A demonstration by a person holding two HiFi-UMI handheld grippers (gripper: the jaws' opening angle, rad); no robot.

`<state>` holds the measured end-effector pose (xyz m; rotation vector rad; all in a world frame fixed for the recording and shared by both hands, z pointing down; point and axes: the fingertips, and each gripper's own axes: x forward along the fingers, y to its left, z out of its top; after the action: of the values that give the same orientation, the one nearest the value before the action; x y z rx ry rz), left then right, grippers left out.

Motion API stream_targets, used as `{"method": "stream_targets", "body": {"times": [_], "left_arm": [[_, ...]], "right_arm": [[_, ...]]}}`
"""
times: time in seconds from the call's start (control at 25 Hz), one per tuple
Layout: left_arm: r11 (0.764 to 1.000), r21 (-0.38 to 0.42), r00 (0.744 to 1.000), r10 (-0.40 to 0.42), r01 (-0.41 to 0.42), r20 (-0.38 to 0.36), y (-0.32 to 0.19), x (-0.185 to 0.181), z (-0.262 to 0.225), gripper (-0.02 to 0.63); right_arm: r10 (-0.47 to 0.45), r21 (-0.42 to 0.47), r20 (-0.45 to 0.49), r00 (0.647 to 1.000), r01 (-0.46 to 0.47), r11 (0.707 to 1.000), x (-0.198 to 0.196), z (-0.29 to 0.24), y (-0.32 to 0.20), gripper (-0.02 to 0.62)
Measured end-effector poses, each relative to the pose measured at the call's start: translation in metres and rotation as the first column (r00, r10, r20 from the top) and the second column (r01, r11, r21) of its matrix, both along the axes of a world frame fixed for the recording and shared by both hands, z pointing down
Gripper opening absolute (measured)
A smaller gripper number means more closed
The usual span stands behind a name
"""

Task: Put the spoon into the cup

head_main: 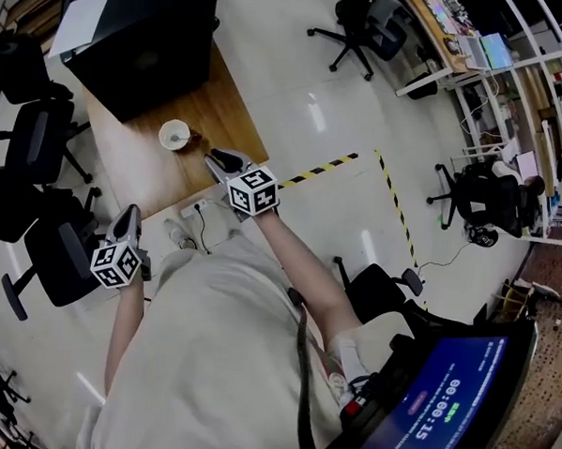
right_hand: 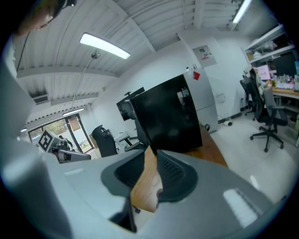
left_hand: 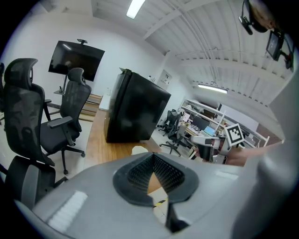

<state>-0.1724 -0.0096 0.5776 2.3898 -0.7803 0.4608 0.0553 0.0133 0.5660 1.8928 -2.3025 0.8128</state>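
Note:
A white cup (head_main: 175, 134) stands on the wooden table (head_main: 134, 169) near its front edge; it also shows low ahead in the left gripper view (left_hand: 138, 150). A small dark bit sits at the cup's right rim, and I cannot make out the spoon for certain. My right gripper (head_main: 214, 155) hangs just right of the cup, clear of it, its jaws a narrow slit apart with nothing between them (right_hand: 149, 150). My left gripper (head_main: 129, 211) is off the table's front edge, its pads (left_hand: 163, 173) meeting at the tips (left_hand: 152, 156) and empty.
A big black box (head_main: 145, 33) fills the back of the table. Black office chairs (head_main: 32, 140) crowd the left side. Cables and a power strip (head_main: 192, 225) lie on the floor by the table. Yellow-black tape (head_main: 326, 167) marks the floor at right.

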Motion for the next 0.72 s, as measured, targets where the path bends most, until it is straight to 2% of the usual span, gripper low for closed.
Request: {"method": "stream_targets", "body": {"times": [0.24,0.44,0.72], "left_arm": [[1.0,0.01,1.0,-0.029,0.029,-0.007,0.057,0.031,-0.005,0.003],[0.992,0.004,0.991,-0.129,0.129,-0.033,0.102,0.045,-0.013,0.003],[0.972,-0.001,0.972,-0.236,0.236,-0.01,0.148,0.051,0.001,0.003]], "right_arm": [[-0.008,-0.004,0.02,1.0,0.008,1.0,0.038,0.001,0.058,0.086],[-0.036,0.014,0.067,0.997,0.035,0.999,0.068,-0.004,0.084,0.077],[-0.126,0.087,0.052,0.991,0.122,0.989,0.083,-0.022,0.099,0.077]]}}
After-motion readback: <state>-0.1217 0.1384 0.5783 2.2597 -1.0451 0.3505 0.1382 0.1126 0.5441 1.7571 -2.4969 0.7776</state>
